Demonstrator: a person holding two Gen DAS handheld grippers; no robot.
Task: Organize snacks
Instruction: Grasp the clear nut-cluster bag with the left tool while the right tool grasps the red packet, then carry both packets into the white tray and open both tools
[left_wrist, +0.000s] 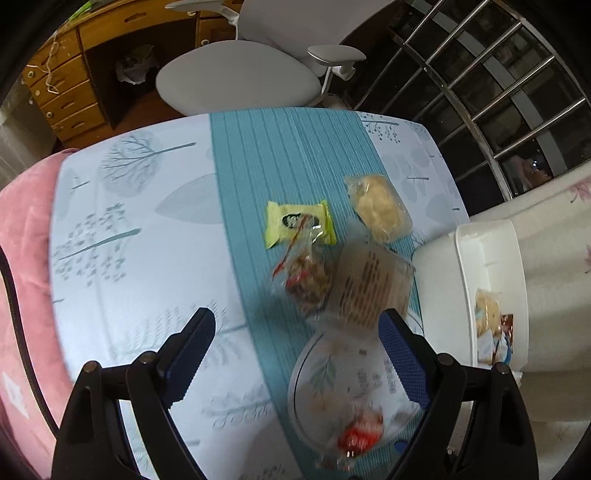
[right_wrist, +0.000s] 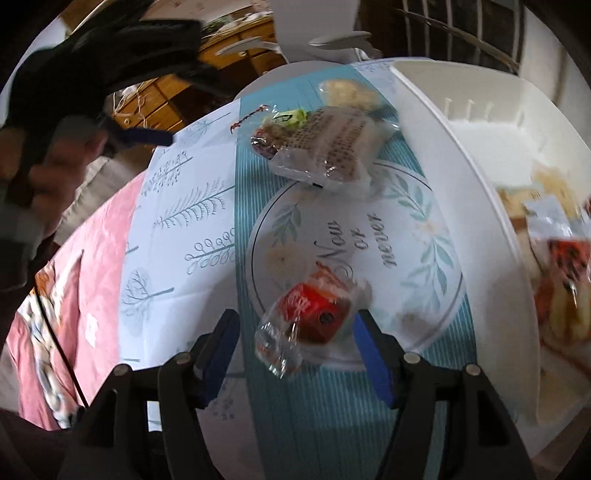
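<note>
Beyond my worktop (left_wrist: 140, 206), with its pale tree-print cloth and teal stripe, I see a grey office chair (left_wrist: 236, 79), a wooden desk with drawers (left_wrist: 70, 92), metal window bars (left_wrist: 509, 99) and a pink quilt (left_wrist: 26, 229) alongside.

Soft, even daylight fills both views, fairly bright, with no hard shadows on the pale blue tree-printed tablecloth (left_wrist: 140, 206). Fisheye distortion bends the table edges and the metal window bars (left_wrist: 491, 96), and the corners fall to black. Motion blur smears the clear-wrapped snack packets (left_wrist: 354, 284) and the white plastic bin (right_wrist: 491, 229); the round floral plate with lettering (right_wrist: 354, 251) stays fairly sharp, with faint glare on wrappers
</note>
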